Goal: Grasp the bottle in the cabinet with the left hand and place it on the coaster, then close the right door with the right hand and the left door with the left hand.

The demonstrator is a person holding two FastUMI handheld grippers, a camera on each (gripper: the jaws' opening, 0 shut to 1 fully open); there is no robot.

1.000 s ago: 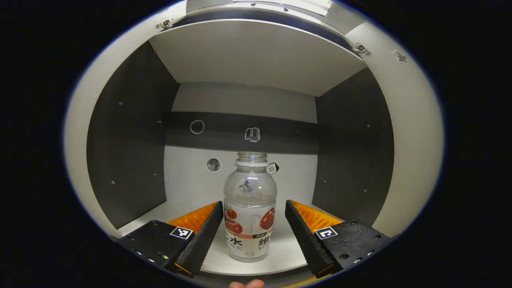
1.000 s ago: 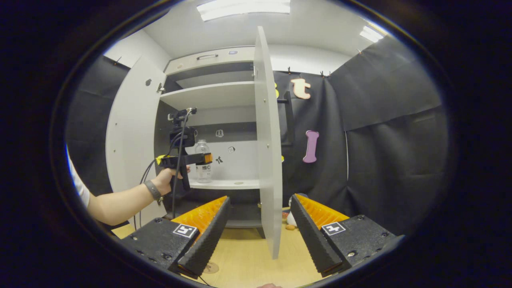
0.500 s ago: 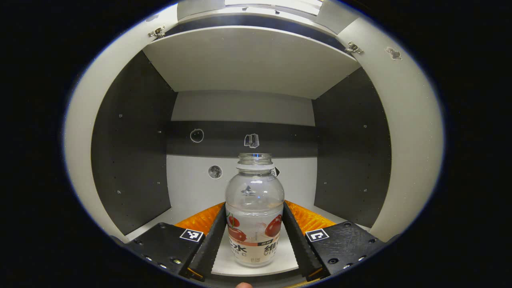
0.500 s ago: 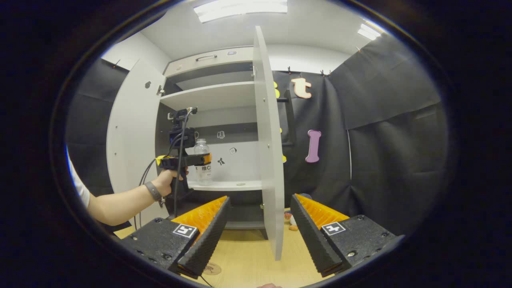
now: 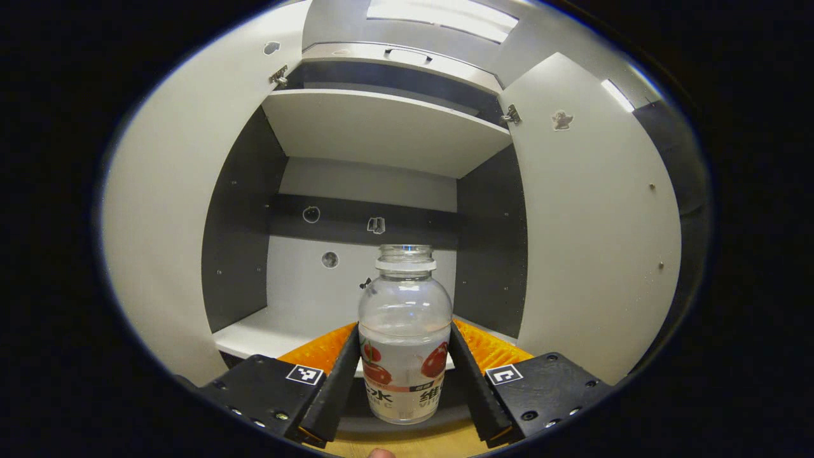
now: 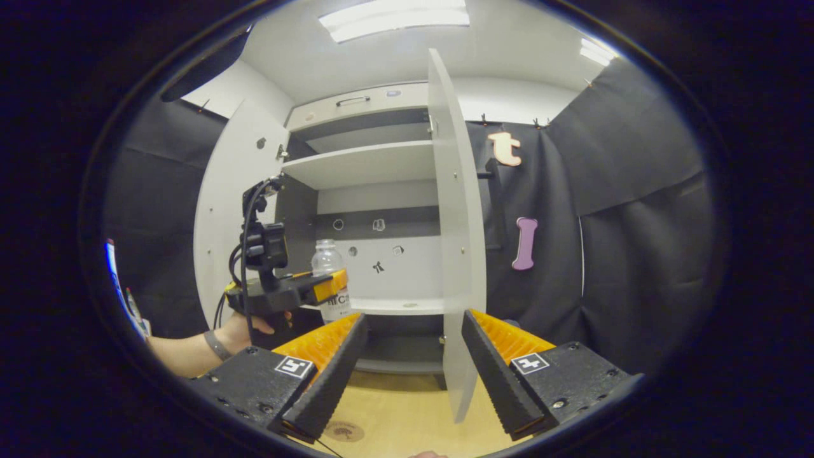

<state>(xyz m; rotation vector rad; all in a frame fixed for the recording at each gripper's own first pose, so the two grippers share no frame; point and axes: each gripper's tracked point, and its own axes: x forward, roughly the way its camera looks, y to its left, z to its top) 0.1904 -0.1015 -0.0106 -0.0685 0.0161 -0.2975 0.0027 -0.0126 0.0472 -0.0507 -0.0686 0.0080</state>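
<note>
Item, nearest: left gripper [image 5: 404, 375], both fingers pressed against the labelled lower body of the bottle [image 5: 405, 337], which is held upright and clear of the shelf [image 5: 267, 331], just in front of its edge and over the wooden table [image 5: 407, 445]. Bottle: clear plastic, uncapped, a little liquid inside; judged light, thin-walled and smooth, so it may dent or slip under a hard squeeze; the present hold around the straight labelled section looks the soundest place, below the rounded shoulder, and the open neck argues for keeping it upright. Right gripper [image 6: 412, 369]: fingers spread wide, holding nothing, low over the table, with the free edge of the right door [image 6: 459, 254] standing between the fingers farther off. Coaster [image 6: 343, 432]: a small round disc on the table near the right gripper's left finger, well below the bottle. Beyond: left door [image 6: 235, 210] swung wide. Clearances, as a judgement: the bottle has open room to descend between the two doors; the right door's lower corner hangs near the path, and both doors need a clear swing once the bottle is set.
</note>
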